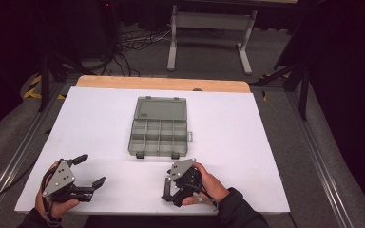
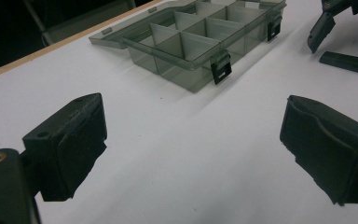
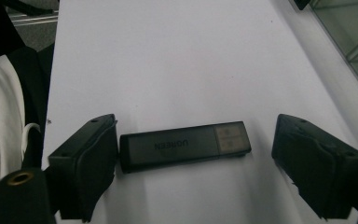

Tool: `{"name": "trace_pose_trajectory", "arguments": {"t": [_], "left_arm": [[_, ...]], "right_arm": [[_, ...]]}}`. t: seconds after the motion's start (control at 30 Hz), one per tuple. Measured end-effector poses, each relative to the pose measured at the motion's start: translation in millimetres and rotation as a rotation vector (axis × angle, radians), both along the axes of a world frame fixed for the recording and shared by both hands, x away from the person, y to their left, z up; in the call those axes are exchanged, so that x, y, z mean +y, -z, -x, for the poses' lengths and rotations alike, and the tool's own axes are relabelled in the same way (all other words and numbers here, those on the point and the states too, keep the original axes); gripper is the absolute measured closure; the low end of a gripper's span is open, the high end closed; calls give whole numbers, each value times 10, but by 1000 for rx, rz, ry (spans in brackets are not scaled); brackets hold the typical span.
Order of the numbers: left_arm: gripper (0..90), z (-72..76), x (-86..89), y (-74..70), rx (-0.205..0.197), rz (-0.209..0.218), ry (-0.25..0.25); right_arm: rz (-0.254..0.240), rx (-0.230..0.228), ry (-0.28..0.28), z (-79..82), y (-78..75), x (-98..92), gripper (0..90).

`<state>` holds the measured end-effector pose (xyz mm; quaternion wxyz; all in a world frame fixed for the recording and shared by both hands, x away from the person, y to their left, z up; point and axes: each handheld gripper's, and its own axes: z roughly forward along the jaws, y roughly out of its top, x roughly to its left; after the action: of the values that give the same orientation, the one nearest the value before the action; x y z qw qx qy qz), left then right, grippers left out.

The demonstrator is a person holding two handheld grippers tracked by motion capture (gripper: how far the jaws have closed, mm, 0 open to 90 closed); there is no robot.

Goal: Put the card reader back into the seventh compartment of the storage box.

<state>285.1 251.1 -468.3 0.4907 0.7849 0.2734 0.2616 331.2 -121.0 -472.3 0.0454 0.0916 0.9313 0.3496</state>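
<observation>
Lying flat on the white table (image 1: 100, 123) between the widely spread jaws of the right gripper (image 3: 193, 161): a dark USB stick (image 3: 185, 146), one end touching one jaw, the other end apart from the second jaw. Not gripped. Ahead of this gripper, an open grey compartment box (image 1: 158, 132), lid folded back. Left gripper (image 2: 191, 149) also spread wide, holding nothing, bare table between its jaws, box farther ahead, right gripper off to one side.

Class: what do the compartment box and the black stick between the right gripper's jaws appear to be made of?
Compartment box: probably smoky translucent plastic, since the dividers show through its glossy walls; the latches look like opaque black plastic. Black stick: likely matte plastic with printed lettering and a slightly clearer cap end.
</observation>
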Motion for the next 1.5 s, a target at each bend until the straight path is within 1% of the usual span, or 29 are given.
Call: {"name": "trace_pose_trajectory", "arguments": {"t": [0.07,0.13,0.17,0.2,0.23,0.3,0.33,0.37,0.4,0.47,0.6,0.73,0.8,1.1,1.4,1.5], "left_arm": [[81,2,1,0,0,3,1],[81,1,1,1,0,-2,1],[81,3,2,2,2,0,1],[81,3,1,4,3,4,0],[81,0,1,4,2,-2,0],[81,1,-1,6,1,0,1],[81,2,-4,6,0,-2,1],[81,5,-5,5,1,-3,1],[81,8,-4,5,0,1,2],[81,8,1,3,-1,0,1],[81,11,4,2,-2,0,1],[81,11,2,3,-2,-2,2],[81,12,1,3,-2,-2,4],[81,14,4,3,-4,-3,6],[81,12,4,5,-5,-2,9],[81,13,2,4,-4,-5,9]], "right_arm": [[1,-3,-10,-7,-10,4,216],[2,-5,-32,4,-21,0,279],[2,-5,-32,4,-21,0,279],[0,-3,-35,10,-25,0,300],[1,-6,-35,22,-28,2,306],[-1,-7,-34,24,-27,1,306],[-7,3,-35,31,-28,-1,306],[-9,1,-35,34,-27,-4,307],[-6,-12,-32,31,-24,-5,307],[-4,-18,-34,35,-28,-8,307],[2,-44,-35,62,-42,-6,308],[-6,-63,-24,73,-61,-20,308],[-11,-63,-23,73,-66,-24,307],[-21,-98,-9,84,-121,-57,307],[-49,-134,14,74,-206,-105,307],[-53,-138,22,72,-226,-115,307]]}}
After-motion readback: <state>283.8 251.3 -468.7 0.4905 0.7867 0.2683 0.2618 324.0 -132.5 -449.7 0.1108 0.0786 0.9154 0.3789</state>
